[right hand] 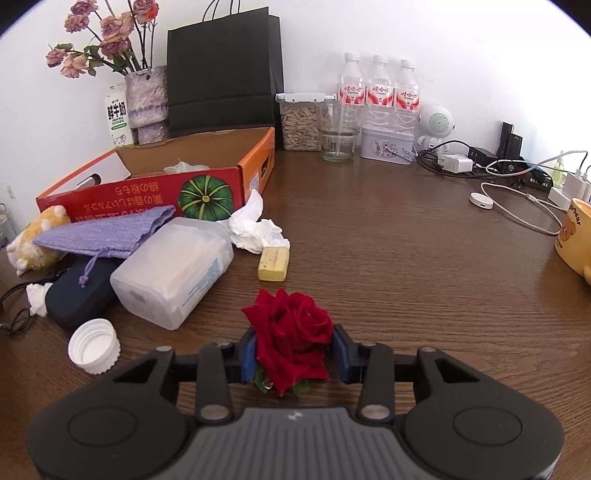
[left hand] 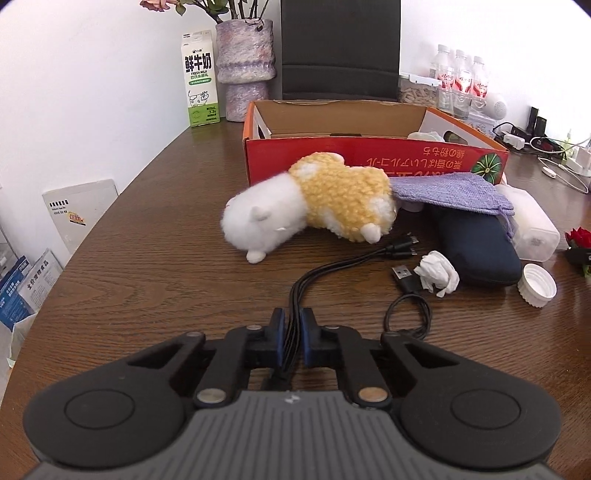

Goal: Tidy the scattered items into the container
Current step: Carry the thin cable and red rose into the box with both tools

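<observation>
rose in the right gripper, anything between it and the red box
Yes. The clear plastic container, crumpled tissue and yellow bar lie on the table between the rose and the box; lifting over them looks feasible.

Red rose between gripper pads.

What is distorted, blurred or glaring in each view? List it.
Left wrist: fisheye bends the table edge; dark vignette corners; plush toy slightly soft; the milk carton print reads sharp. Right wrist: same bowing; the white wall is bright; the rose is sharp.
</observation>
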`<action>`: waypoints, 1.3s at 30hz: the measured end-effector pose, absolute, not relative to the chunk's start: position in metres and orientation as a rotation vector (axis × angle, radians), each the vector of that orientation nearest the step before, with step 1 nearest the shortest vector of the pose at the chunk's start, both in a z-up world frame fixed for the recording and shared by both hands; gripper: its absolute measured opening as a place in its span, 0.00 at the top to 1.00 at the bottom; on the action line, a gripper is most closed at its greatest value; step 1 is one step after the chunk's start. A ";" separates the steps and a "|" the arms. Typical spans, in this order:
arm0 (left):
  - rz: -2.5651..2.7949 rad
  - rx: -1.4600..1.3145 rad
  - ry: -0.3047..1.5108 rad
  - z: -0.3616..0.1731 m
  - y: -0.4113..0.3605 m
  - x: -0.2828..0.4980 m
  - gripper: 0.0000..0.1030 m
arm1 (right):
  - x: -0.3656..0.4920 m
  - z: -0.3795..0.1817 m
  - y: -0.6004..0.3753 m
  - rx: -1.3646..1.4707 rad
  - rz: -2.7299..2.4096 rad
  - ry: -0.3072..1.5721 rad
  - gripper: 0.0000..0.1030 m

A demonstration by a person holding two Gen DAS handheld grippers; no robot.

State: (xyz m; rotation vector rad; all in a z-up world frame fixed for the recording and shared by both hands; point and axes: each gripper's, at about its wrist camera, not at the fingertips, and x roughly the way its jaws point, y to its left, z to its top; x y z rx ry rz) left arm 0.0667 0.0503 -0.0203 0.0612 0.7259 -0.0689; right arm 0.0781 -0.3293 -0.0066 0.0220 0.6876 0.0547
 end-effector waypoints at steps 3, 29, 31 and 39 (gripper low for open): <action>-0.059 0.044 0.718 -0.021 0.048 0.063 0.92 | 0.072 -0.006 -0.328 0.042 0.060 0.680 0.64; -0.104 0.066 0.433 0.047 0.030 0.014 0.95 | 0.034 0.046 -0.302 0.003 0.156 0.520 0.64; -0.114 0.072 0.412 0.052 0.028 0.012 0.95 | 0.034 0.050 -0.299 -0.004 0.164 0.507 0.64; -0.147 0.095 0.315 0.079 0.021 0.011 0.95 | 0.039 0.068 -0.286 -0.029 0.200 0.457 0.64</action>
